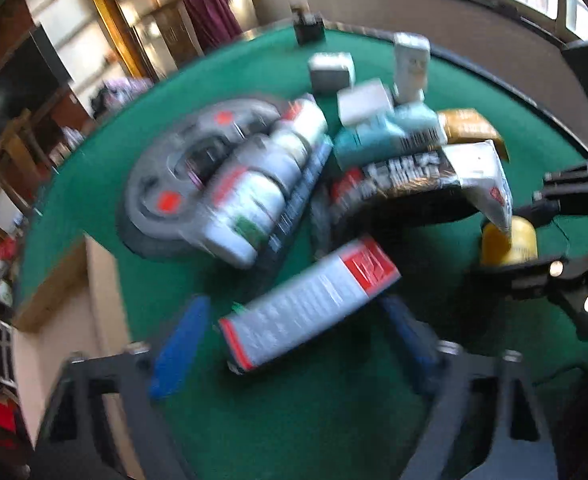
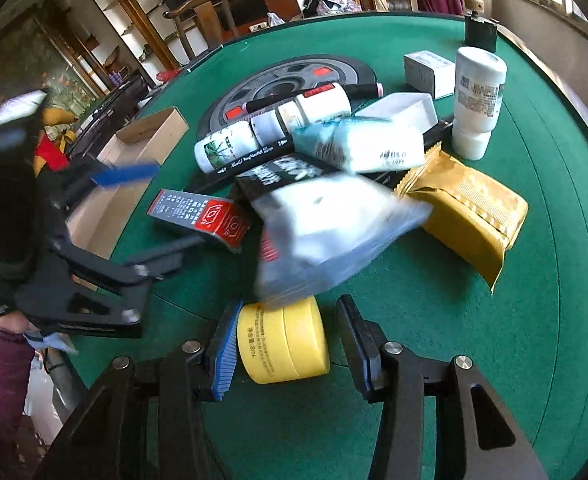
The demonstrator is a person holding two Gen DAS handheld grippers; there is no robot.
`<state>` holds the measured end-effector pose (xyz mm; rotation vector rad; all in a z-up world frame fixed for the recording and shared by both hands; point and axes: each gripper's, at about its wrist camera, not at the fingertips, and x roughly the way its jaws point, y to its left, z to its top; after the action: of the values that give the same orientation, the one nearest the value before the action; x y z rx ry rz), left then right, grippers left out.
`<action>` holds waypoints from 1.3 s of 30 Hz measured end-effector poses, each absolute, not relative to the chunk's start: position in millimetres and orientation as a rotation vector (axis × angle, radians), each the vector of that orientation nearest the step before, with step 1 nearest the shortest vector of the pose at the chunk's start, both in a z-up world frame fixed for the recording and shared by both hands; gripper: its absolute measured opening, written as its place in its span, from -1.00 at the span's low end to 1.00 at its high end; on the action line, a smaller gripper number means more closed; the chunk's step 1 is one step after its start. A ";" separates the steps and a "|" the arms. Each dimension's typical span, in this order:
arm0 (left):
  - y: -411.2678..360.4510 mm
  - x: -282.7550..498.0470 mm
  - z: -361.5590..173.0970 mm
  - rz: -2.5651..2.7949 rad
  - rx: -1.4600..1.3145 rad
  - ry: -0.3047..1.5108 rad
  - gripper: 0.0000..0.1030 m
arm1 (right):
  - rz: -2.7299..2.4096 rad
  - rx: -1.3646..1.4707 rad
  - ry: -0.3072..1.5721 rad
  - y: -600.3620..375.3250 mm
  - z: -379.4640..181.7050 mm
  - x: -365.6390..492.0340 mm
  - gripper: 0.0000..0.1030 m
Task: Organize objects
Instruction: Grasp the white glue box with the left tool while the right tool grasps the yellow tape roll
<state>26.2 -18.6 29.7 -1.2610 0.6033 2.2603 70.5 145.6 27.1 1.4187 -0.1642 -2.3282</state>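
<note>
The green table [image 2: 534, 320] carries a heap of packets, bottles and boxes at its centre, with a cardboard box [image 2: 133, 168] at about ten o'clock from the heap. The step in hand looks like picking items out of the heap, one per hand.

The left gripper [image 1: 294, 332] stands spread around a grey-and-red carton [image 1: 310, 304]; through the blur I cannot tell whether its fingers touch it.

The right gripper [image 2: 289, 340] is released, its jaws either side of a yellow jar [image 2: 283, 340] at the heap's six o'clock edge, a clear bag [image 2: 334, 232] overlapping the jar's top. Next, it needs to close squarely on the jar and draw it free.
</note>
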 end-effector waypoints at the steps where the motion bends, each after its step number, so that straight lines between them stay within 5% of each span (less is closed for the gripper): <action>1: -21.0 28.1 26.2 2.231 -1.290 0.565 0.04 | -2.327 1.416 -0.163 145.1 26.9 70.8 -0.02; 5: -33.1 40.0 29.6 2.178 -1.330 0.390 -0.22 | -2.322 1.405 -0.161 143.4 25.4 72.0 -0.02; 18: 5.1 46.6 26.8 2.312 -1.218 0.628 0.09 | -2.335 1.415 -0.137 141.6 23.0 69.5 -0.02; 25: 4.7 73.2 36.6 2.030 -1.295 0.481 -0.13 | -2.333 1.423 -0.133 142.3 24.0 69.5 0.08; 28: -8.0 76.6 50.6 2.069 -1.279 0.426 -0.01 | -2.333 1.420 -0.150 144.7 23.9 69.6 0.08; 30: -14.2 75.1 58.6 2.159 -1.242 0.444 0.31 | -2.337 1.418 -0.147 143.7 23.9 70.4 0.09; 39: 11.0 64.5 49.0 2.190 -1.210 0.470 0.32 | -2.394 1.434 -0.131 159.3 23.6 75.7 -0.02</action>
<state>64.5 11.0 49.0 -1.2104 0.4700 2.1903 75.7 159.3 23.6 1.4341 -0.1308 -2.3940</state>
